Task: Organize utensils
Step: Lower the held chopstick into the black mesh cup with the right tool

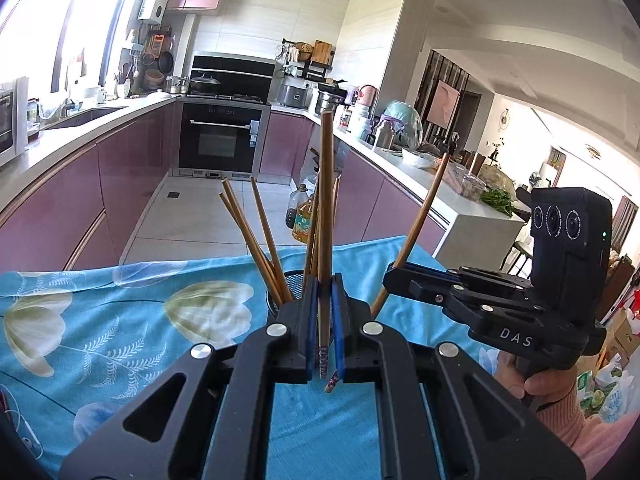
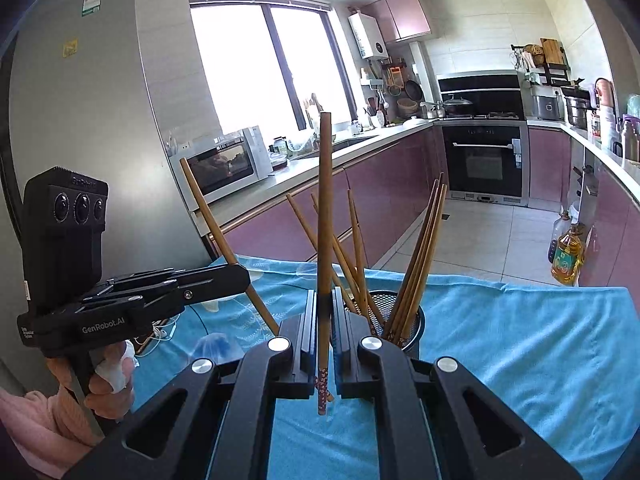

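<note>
Left gripper [image 1: 325,312] clamped on one chopstick [image 1: 326,216], right gripper [image 2: 324,320] on another [image 2: 325,216] — both above the mesh holder [image 2: 400,320]. Likely snagging on the leaning chopsticks [image 2: 420,264] already inside — or tipping the holder.

A bright blue cloth printed with pale tulips and leaf sprays [image 1: 132,320] [image 2: 520,344] covers the supporting surface. On it stands a black round wire-mesh holder [image 2: 404,320] [image 1: 286,288] containing brown wooden chopsticks [image 2: 418,256] [image 1: 256,240]. A thin white cable [image 2: 160,334] lies at the cloth's edge.

Left tool [image 1: 325,322], right tool [image 2: 325,320] both clamped, upright.
</note>
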The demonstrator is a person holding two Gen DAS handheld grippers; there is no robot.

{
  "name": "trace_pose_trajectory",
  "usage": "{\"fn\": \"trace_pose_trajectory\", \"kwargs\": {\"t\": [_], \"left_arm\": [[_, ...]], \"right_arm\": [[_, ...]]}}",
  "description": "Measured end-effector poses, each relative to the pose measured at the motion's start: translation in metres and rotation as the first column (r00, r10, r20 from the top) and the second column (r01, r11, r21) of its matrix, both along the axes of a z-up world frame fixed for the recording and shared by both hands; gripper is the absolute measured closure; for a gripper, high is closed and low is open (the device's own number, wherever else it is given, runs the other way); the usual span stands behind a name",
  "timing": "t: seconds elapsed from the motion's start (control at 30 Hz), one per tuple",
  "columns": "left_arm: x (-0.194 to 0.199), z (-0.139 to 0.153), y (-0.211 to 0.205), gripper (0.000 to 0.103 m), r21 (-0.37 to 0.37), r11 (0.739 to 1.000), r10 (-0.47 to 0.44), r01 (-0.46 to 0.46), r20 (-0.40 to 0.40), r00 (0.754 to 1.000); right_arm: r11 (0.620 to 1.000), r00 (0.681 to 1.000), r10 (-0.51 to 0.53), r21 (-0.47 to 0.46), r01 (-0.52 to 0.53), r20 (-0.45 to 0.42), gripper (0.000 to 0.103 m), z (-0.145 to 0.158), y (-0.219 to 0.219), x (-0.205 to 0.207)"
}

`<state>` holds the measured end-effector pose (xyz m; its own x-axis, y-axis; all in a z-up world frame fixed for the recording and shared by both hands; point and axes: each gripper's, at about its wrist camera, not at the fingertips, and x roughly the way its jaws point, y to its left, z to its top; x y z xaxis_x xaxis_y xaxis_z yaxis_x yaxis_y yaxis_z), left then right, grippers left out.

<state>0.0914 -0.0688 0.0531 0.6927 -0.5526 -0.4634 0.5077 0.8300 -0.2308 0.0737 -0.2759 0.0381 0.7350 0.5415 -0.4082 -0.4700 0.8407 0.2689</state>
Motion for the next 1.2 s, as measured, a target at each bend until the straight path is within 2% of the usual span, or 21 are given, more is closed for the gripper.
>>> {"fn": "trace_pose_trajectory", "kwargs": {"t": [0.57,1.2], "left_arm": [[0.006,0.026,-0.007,0.095,-0.004,1.000,0.016,-0.016,0.074,0.997],[0.020,0.038,-0.021,0.095,0.007,1.000,0.027,-0.028,0.090,0.996]], "right_arm": [[1.000,0.998,-0.017,0.015,0.016,0.059,0.097,0.023,-0.009,0.011],[0.999,0.997,-0.033,0.001,0.033,0.076,0.097,0.030,-0.004,0.024]]}}
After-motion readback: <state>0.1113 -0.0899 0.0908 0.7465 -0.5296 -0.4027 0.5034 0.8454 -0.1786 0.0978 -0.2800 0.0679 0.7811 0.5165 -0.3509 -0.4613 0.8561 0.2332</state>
